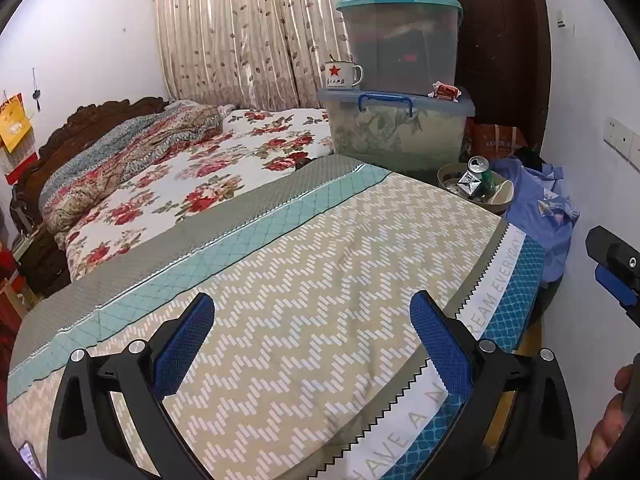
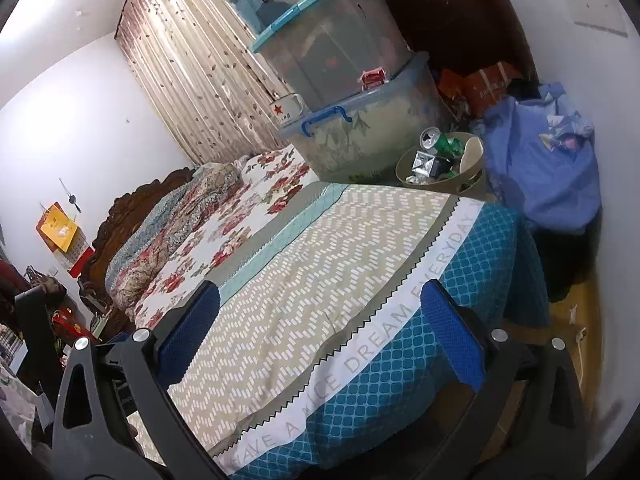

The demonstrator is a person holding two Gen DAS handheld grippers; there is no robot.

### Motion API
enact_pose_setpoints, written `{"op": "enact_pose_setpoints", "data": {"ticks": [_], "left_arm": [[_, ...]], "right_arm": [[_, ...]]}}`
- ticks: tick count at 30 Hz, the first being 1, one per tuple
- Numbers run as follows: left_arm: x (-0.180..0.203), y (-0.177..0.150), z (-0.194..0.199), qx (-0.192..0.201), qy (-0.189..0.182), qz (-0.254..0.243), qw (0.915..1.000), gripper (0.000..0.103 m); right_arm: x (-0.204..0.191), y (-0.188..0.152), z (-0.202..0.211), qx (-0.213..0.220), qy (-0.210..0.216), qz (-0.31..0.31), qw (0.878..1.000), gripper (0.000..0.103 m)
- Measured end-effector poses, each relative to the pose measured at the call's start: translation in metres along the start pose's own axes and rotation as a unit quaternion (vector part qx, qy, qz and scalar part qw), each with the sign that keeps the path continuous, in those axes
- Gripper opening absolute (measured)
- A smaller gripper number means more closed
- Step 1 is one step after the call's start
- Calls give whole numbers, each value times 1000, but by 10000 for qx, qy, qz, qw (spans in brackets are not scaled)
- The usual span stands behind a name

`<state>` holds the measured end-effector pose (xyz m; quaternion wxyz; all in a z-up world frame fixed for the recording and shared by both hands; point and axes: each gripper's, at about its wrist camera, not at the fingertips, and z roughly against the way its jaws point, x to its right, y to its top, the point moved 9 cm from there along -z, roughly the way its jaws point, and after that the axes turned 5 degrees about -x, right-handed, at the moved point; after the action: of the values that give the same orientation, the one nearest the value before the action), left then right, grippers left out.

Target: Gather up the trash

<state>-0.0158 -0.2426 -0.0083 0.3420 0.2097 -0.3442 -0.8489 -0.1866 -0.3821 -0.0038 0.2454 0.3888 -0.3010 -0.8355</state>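
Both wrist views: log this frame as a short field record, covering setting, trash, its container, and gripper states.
setting: bedroom, patterned bedspread
trash: green can and crushed silver carton
container: round bin beyond the bed's far corner, beside stacked storage boxes
left gripper: open, empty, over the bed
right gripper: open, empty, over the bed

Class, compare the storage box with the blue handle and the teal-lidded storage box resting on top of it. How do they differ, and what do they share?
The blue-handled box sits lowest in the stack; the teal-lidded box rests on it. The blue-handled box is wider, leaving a ledge that holds an enamel mug and a red packet; the teal-lidded box has another box on top. Their lids differ: pale blue against teal. Both are translucent plastic and lidded.
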Motion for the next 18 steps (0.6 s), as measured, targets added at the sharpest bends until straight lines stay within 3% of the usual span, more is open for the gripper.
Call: {"op": "enact_pose_setpoints", "data": {"ticks": [18], "left_arm": [[1, 5, 21, 168, -13, 80, 9998, 94]], "right_arm": [[-1, 4, 14, 200, 59, 19, 9998, 99]]}}
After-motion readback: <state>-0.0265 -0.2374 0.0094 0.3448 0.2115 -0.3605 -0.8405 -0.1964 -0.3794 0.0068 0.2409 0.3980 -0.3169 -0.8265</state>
